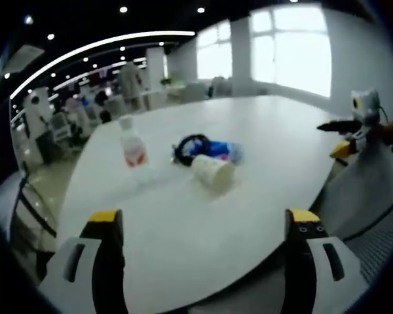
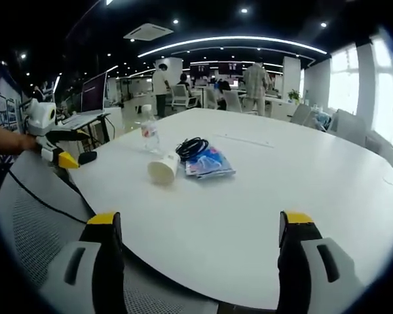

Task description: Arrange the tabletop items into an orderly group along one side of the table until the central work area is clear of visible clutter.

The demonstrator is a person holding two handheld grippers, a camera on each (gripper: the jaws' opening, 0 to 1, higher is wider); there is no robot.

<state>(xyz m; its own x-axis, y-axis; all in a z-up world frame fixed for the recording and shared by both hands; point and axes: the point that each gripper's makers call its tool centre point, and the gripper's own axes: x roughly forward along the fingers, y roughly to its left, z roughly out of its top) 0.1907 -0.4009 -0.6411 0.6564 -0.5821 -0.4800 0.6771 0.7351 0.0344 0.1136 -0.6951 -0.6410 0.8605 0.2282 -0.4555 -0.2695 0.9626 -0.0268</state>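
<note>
left gripper view, left to right: plastic water bottle upright on the white table, white cap, red-and-white label, long axis vertical. just right of it, coiled black cable lying flat, touching a blue printed packet. in front of those, white paper cup on its side, long axis running lower right to upper left across the view, open mouth toward upper left, base toward lower right. cluster sits mid-table, well apart from both jaws. left gripper jaws wide apart, yellow tips, nothing between them. at far right edge, right gripper beyond the table rim, jaw gap not readable from here.

right gripper view, left to right: left gripper at the left edge off the table rim, yellow-tipped, held by a hand. water bottle upright near the table's far left part. paper cup on its side, mouth toward lower left of view. cable coiled behind it, resting partly on the packet. right gripper jaws spread wide, empty, over bare tabletop near the edge. people and desks in the background.
</note>
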